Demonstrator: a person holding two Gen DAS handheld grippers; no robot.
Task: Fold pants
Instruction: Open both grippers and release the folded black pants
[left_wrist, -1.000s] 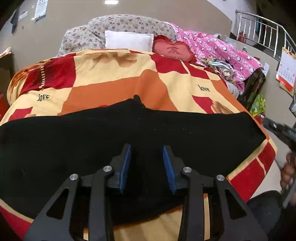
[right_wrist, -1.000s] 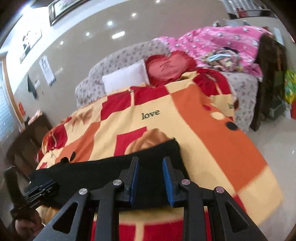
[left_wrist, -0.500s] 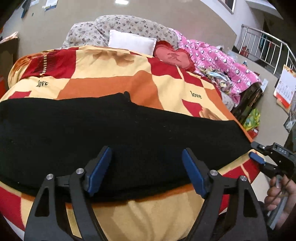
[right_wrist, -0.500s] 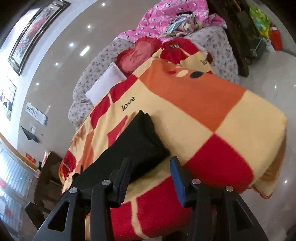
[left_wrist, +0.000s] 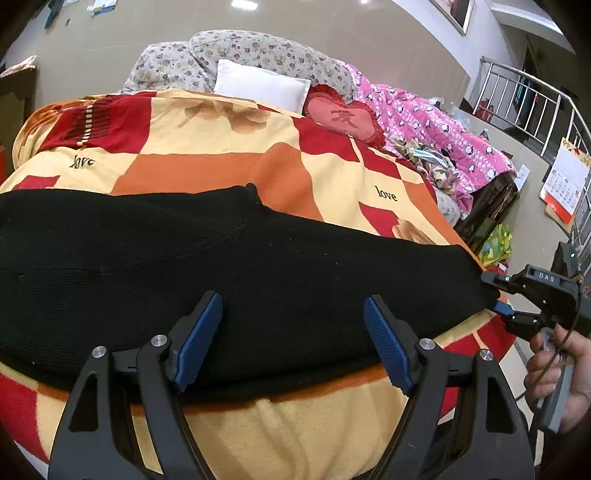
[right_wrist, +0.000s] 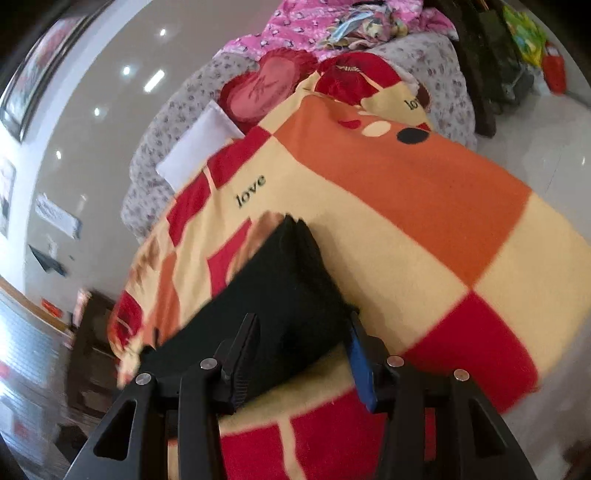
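Pants (left_wrist: 258, 273), black and knitted, lie flat in a long band across a checked blanket (left_wrist: 221, 173) on the bed, just ahead of the two hand-held grippers. The left gripper (left_wrist: 293, 339) hovers over the near long edge of the garment with its blue pads spread wide and nothing pinched between them. The right gripper (right_wrist: 301, 354) sits at the narrow end of the pants, the corner of the cloth lying between its parted pads; from this angle the pads do not appear to press on it. From the left wrist view, that right gripper (left_wrist: 496, 297) shows at the far right tip of the fabric, carried by a hand (left_wrist: 557, 373).

Judging by its ribbed surface and the way it drapes over the blanket, the garment looks soft, limp and light, not slippery, and likely to sag or stretch if lifted by one point. The soundest holds would seem to be the doubled edges: the end corner ahead of the right gripper and the near hem below the left, so both layers come up together.

By count: one pair of pants, one blanket, two grippers, one white pillow (left_wrist: 260, 85), one heart-shaped red cushion (left_wrist: 341, 118).
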